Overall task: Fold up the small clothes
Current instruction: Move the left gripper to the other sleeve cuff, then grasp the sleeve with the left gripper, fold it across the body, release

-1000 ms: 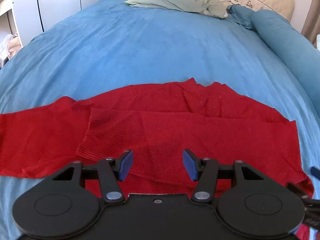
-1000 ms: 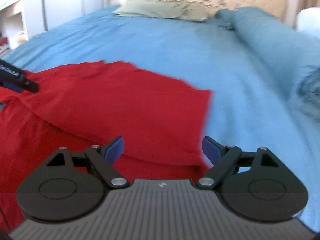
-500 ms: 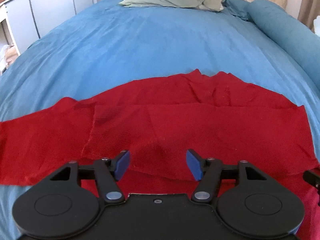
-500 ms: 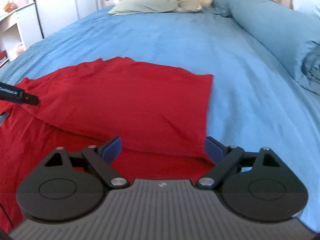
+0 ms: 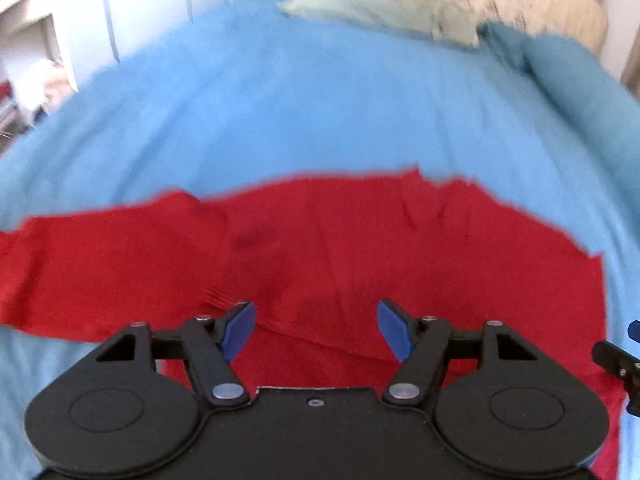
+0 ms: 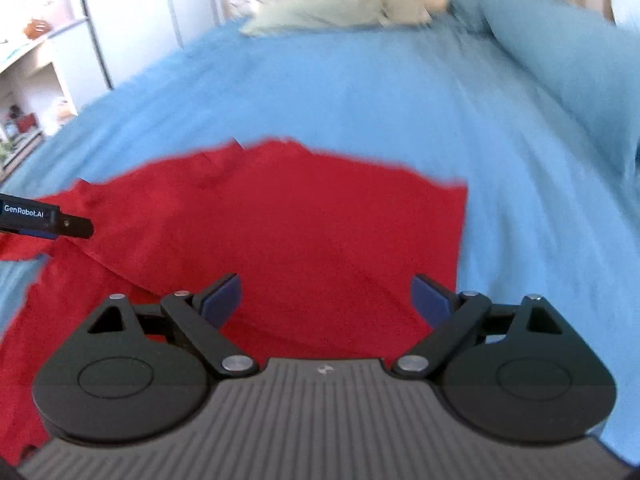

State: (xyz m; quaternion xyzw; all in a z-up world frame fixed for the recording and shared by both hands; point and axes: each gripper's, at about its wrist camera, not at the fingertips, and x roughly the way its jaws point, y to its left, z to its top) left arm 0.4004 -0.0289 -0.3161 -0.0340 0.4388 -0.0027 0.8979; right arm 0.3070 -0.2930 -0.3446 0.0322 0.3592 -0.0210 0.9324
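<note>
Left claw [image 5: 314, 326] and right claw [image 6: 326, 300] are angled downward over the red garment [image 6: 320, 236] on the bed [image 6: 360, 100], jaws apart and empty; garment edge at 3 o'clock.

Blue bed [image 5: 320, 100] carries red garment [image 5: 360, 248] and green pillow [image 5: 380, 12].

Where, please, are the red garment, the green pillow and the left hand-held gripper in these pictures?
red garment [image 5: 360, 248]: left wrist view, middle of the folded cloth.
green pillow [image 6: 336, 12]: right wrist view, its middle.
left hand-held gripper [image 5: 314, 326]: left wrist view, gap between open fingertips.
</note>
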